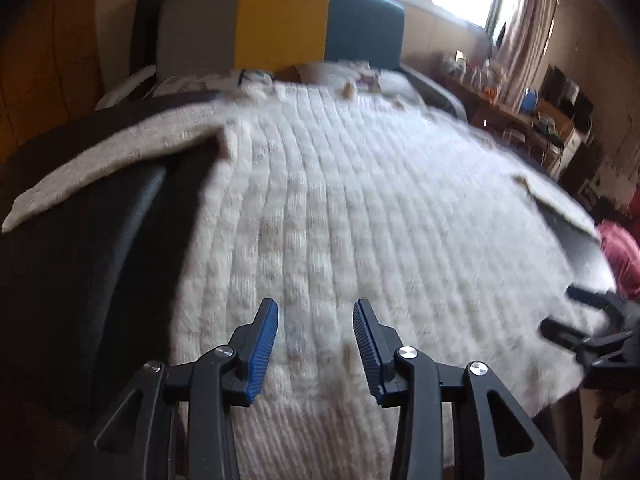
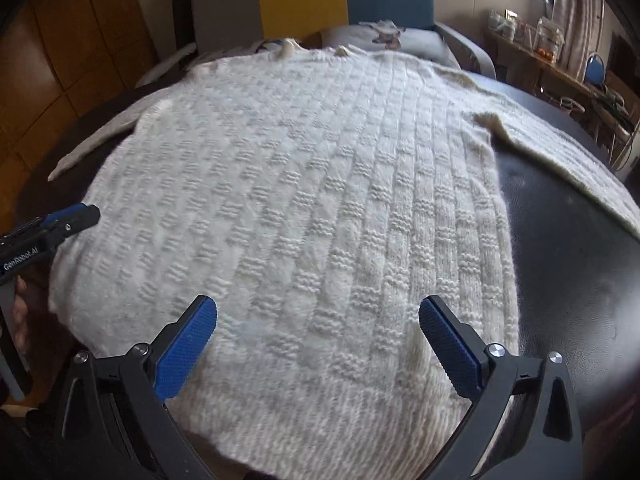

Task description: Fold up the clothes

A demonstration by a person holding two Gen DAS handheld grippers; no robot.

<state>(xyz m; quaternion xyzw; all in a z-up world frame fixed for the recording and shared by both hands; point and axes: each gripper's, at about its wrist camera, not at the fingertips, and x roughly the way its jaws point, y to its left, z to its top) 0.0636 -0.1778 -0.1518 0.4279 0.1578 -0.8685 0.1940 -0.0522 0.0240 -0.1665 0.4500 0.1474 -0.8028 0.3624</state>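
A cream knitted sweater [image 1: 340, 200] [image 2: 300, 200] lies flat on a dark surface, hem toward me, neck at the far end. Its left sleeve [image 1: 104, 160] stretches out to the left, its right sleeve [image 2: 560, 152] to the right. My left gripper [image 1: 316, 312] hovers open just above the hem, nothing between its blue pads. My right gripper [image 2: 318, 312] stands wide open over the hem near the sweater's right side, empty too. Each gripper shows in the other's view: the right gripper [image 1: 560, 308] at the right edge, the left gripper [image 2: 80, 212] at the left edge.
The dark padded surface [image 2: 560, 280] is bare to the right of the sweater. Behind it stand grey, yellow and teal panels [image 1: 280, 24], with pillows [image 2: 400, 36] at the neck end. A cluttered desk [image 1: 532, 112] and curtained window are at the right. A red garment [image 1: 620, 248] lies at the right edge.
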